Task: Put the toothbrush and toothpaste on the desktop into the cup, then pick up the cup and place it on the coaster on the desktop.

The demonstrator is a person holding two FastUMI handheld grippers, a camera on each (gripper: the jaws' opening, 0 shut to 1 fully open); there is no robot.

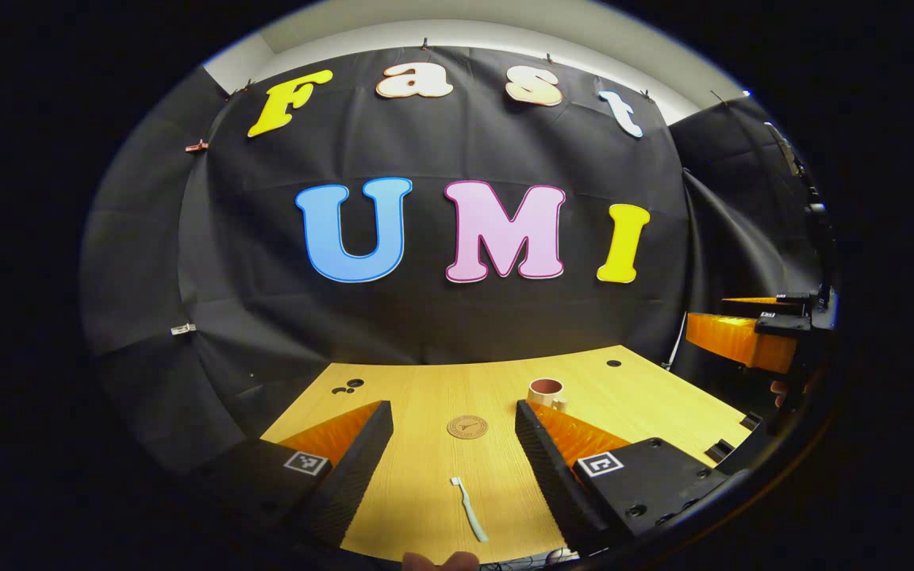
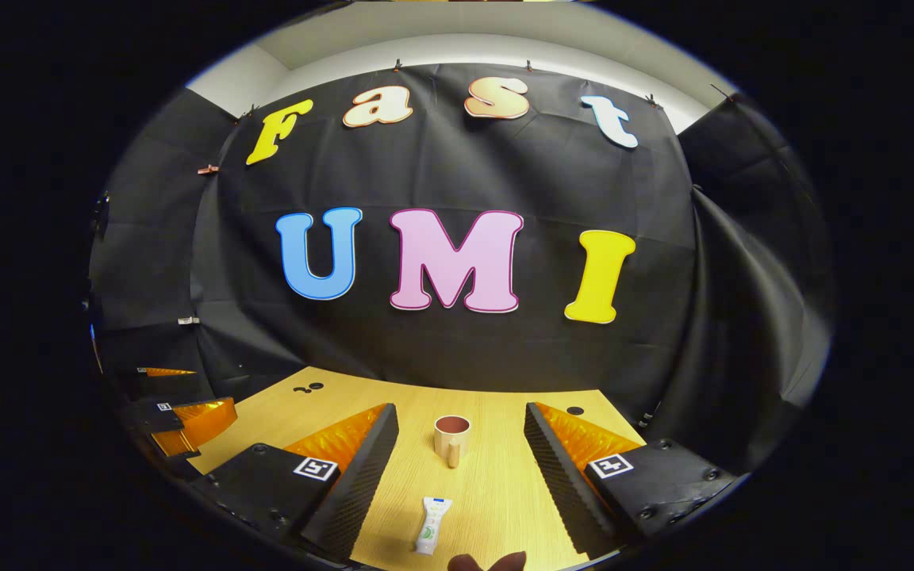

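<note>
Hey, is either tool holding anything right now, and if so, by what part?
Nothing is held. The left tool is open above the toothbrush, and the right tool is open above the toothpaste. Both items lie flat on the desktop.

We see the left gripper (image 1: 453, 456) as two wedge-shaped fingers with ribbed inner faces, each on a black block mount carrying a square black-and-white fiducial tag (image 1: 600, 464) and recessed screw holes. The right gripper (image 2: 461, 464) is the same build: ribbed wedges, black mounts, one tag per side (image 2: 316, 468), round screws at the mount corners. At 3 o'clock in the left gripper view, the other unit shows small tags on black brackets.
</note>
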